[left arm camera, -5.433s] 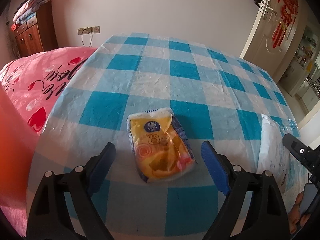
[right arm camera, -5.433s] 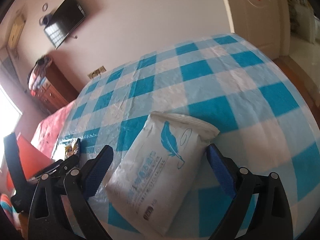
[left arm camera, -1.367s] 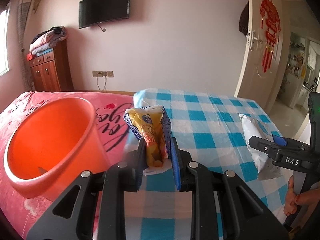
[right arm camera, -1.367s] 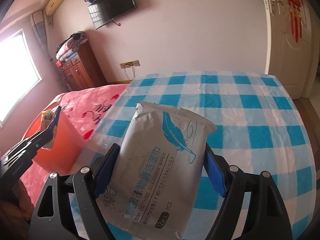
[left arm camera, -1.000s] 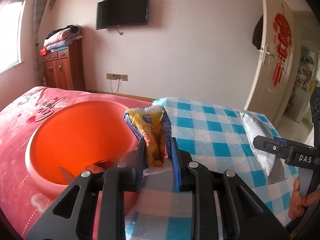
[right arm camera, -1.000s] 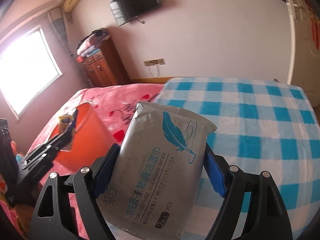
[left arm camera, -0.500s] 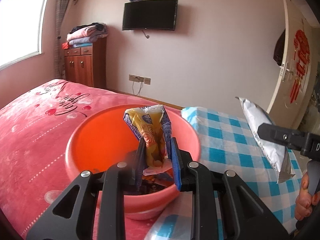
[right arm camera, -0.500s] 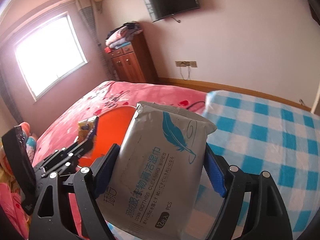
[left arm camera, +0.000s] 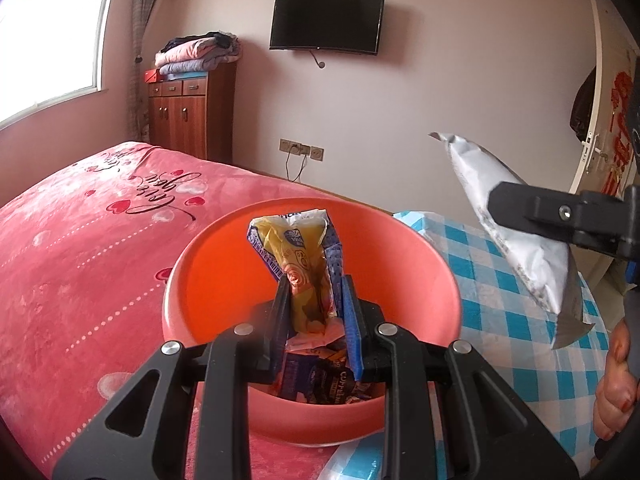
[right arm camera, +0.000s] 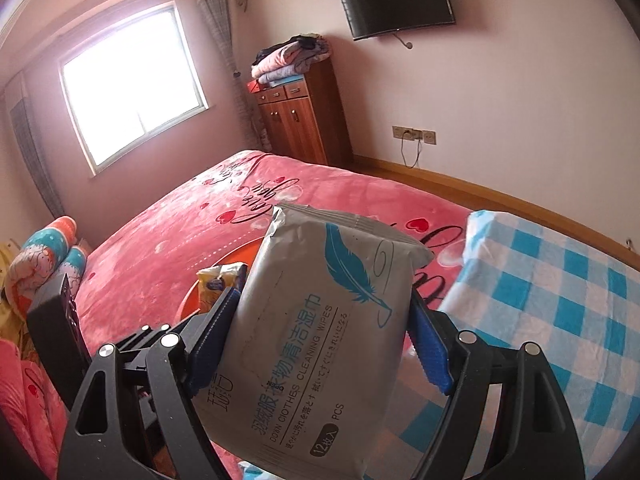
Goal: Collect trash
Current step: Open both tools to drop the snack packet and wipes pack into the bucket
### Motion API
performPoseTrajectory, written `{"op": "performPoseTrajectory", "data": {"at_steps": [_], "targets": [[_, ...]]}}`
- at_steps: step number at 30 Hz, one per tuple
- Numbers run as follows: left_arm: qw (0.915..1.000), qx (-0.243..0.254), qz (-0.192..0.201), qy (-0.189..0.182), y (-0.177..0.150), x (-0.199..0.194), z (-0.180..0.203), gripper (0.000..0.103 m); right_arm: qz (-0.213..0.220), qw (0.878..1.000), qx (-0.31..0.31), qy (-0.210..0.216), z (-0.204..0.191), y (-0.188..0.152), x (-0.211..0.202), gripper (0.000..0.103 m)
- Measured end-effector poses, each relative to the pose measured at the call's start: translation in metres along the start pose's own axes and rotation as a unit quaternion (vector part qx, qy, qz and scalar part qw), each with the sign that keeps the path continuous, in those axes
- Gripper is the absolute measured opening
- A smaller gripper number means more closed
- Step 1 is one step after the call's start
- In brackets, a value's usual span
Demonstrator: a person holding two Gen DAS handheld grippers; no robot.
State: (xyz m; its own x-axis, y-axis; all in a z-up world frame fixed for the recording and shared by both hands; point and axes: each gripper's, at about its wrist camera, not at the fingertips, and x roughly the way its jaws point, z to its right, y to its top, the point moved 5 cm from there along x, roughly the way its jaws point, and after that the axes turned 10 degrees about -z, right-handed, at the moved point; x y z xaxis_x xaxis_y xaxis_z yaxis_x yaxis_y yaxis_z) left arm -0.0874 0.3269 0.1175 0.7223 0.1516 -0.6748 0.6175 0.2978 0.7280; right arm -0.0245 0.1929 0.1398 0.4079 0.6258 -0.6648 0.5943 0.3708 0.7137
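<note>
Jaws clamp tissue pack [left arm camera: 298, 268] over wrapper-filled orange basin [left arm camera: 200, 276]; right's clamp wipes pack [right arm camera: 320, 328]

left gripper [left arm camera: 318, 320] points forward and level, jaws nearly together, blue pads [left arm camera: 354, 330] pinching a packet upright between them; right gripper [right arm camera: 320, 344] jaws set wider, pads [right arm camera: 428, 354] pressed on both edges of a pouch, clamped; in the left wrist view it reaches in from the right edge, raised; bare right hand [left arm camera: 614, 384] wraps its handle
</note>
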Motion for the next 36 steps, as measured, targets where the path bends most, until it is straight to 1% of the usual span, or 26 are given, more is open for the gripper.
{"op": "performPoseTrajectory", "data": {"at_steps": [9, 17, 19, 21, 24, 25, 26, 27, 30, 31, 33, 36], "targets": [[0.9998, -0.014, -0.013, 0.005, -0.001, 0.014, -0.009, 0.027, -0.015, 1.000, -0.002, -0.003, -0.003, 0.006, 0.028, 0.080], [0.9997, -0.015, -0.016, 0.009, -0.002, 0.021, -0.011, 0.027, -0.020, 1.000, -0.010, -0.012, -0.006, 0.009, 0.045, 0.081], [0.9997, -0.016, -0.015, 0.012, -0.001, 0.022, -0.012, 0.030, -0.021, 1.000, -0.010, -0.014, -0.004, 0.008, 0.049, 0.081], [0.9996, -0.015, -0.016, 0.016, 0.000, 0.023, -0.012, 0.033, -0.027, 1.000, -0.002, -0.004, -0.002, 0.007, 0.053, 0.081], [0.9994, -0.016, -0.019, 0.024, -0.001, 0.025, -0.012, 0.043, -0.027, 1.000, 0.011, 0.007, 0.004, 0.006, 0.054, 0.082], [0.9994, -0.016, -0.019, 0.023, -0.001, 0.026, -0.012, 0.046, -0.022, 1.000, 0.015, 0.004, 0.007, 0.006, 0.053, 0.085], [0.9994, -0.019, -0.020, 0.022, 0.000, 0.026, -0.013, 0.052, -0.015, 1.000, 0.019, -0.001, 0.011, 0.007, 0.049, 0.090], [0.9993, -0.022, -0.019, 0.022, 0.000, 0.026, -0.013, 0.064, -0.008, 1.000, 0.023, -0.001, 0.012, 0.007, 0.046, 0.090], [0.9989, -0.021, -0.009, 0.042, 0.002, 0.023, -0.012, 0.085, 0.012, 0.999, 0.035, -0.005, 0.020, 0.007, 0.033, 0.090], [0.9987, -0.018, -0.008, 0.048, 0.002, 0.023, -0.011, 0.086, 0.019, 0.999, 0.036, -0.016, 0.023, 0.006, 0.028, 0.090], [0.9984, -0.015, -0.009, 0.053, 0.002, 0.023, -0.009, 0.090, 0.032, 0.998, 0.037, -0.033, 0.029, 0.003, 0.019, 0.091], [0.9979, -0.012, -0.009, 0.063, 0.003, 0.023, -0.010, 0.093, 0.047, 0.997, 0.041, -0.048, 0.039, -0.001, 0.007, 0.093]]}}
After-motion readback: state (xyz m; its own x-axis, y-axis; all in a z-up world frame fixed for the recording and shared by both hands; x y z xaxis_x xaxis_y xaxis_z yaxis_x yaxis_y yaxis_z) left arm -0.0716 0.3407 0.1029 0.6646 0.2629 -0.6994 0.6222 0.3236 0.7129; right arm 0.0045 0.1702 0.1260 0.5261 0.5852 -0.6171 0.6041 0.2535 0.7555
